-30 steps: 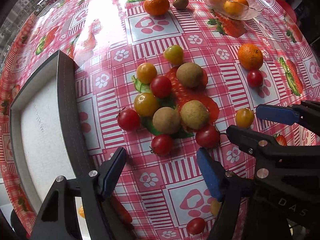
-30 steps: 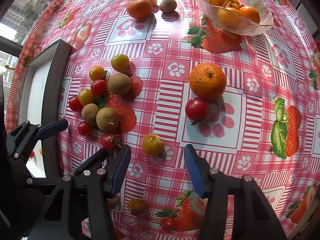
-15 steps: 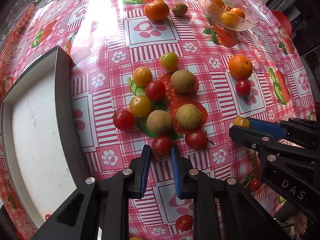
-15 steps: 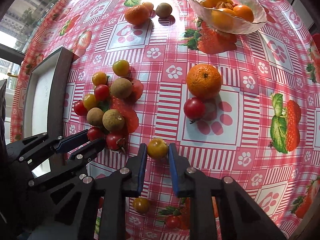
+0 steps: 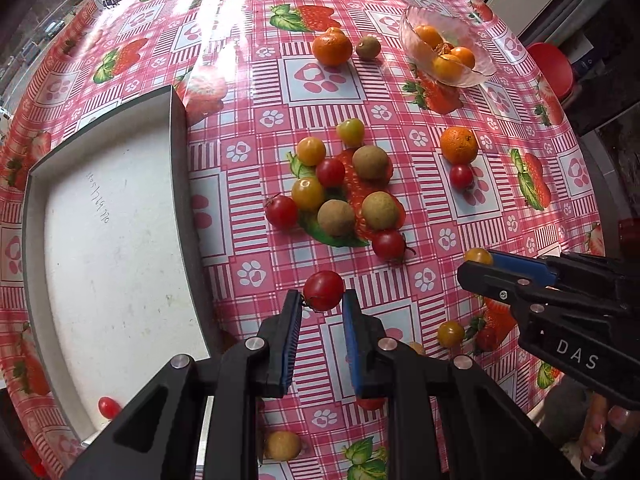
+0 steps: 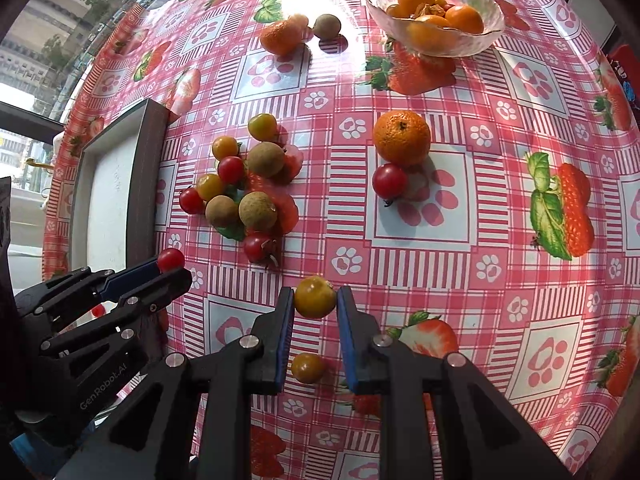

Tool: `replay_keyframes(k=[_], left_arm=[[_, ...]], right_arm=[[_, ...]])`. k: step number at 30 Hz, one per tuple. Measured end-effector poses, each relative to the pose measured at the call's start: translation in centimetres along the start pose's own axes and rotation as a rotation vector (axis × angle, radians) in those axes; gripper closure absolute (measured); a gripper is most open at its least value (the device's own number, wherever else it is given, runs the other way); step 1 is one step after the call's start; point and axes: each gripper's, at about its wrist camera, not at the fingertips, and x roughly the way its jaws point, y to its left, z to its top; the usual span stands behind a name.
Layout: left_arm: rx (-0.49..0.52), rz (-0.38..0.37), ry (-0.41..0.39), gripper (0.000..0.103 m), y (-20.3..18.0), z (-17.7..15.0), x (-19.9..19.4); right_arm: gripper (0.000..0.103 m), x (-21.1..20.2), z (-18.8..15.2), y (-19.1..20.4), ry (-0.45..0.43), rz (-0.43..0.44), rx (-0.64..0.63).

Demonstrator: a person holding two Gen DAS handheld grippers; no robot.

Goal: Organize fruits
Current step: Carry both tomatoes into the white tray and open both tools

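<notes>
Fruits are mostly lying unsorted mid-table; I am pinching a red tomato [image 5: 323,290] in the left gripper [image 5: 320,308] and a yellow tomato [image 6: 315,297] in the right gripper [image 6: 315,304].

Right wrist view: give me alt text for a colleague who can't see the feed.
The right tool is shut on a yellow cherry tomato above a pink strawberry-print tablecloth. At left, the left tool grips a red cherry tomato beside a grey tray; loose tomatoes, longans and a mandarin lie beyond, with a glass bowl of orange fruit.

A pink-and-white checked oilcloth with strawberry and paw prints [image 5: 320,80] covers the surface. The rectangular tray [image 5: 178,152] is grey-rimmed, white inside. The gripper pads [image 6: 285,332] are blue.
</notes>
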Motion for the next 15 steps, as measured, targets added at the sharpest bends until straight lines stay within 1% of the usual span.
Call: replay_keyframes(k=[1,3,4,6,11,15], left_arm=[[-0.005,-0.001,-0.006,0.081,0.1,-1.1,0.1],[-0.012,-0.002,-0.015,0.081,0.6,-1.4,-0.4],[-0.013,0.001,-0.019,0.081,0.7,-1.8,0.5],[-0.023,0.003,-0.028,0.081,1.6,-2.0,0.2],[-0.07,0.02,-0.039,0.081,4.5,-2.9,-0.9],[-0.118,0.042,-0.04,0.081,7.7,-3.9,-1.5]], right_arm=[[0.08,-0.2,-0.1,0.2,0.0,0.001,-0.004],[0.08,-0.6,-0.4,0.8,0.0,0.002,-0.013],[0.08,-0.8,-0.4,1.2,0.0,0.001,-0.019],[0.08,-1.0,-0.5,2.0,0.001,0.001,-0.032],[0.08,-1.4,-0.5,4.6,0.003,0.005,-0.072],[0.08,-1.3,-0.3,7.3,0.008,0.016,-0.114]])
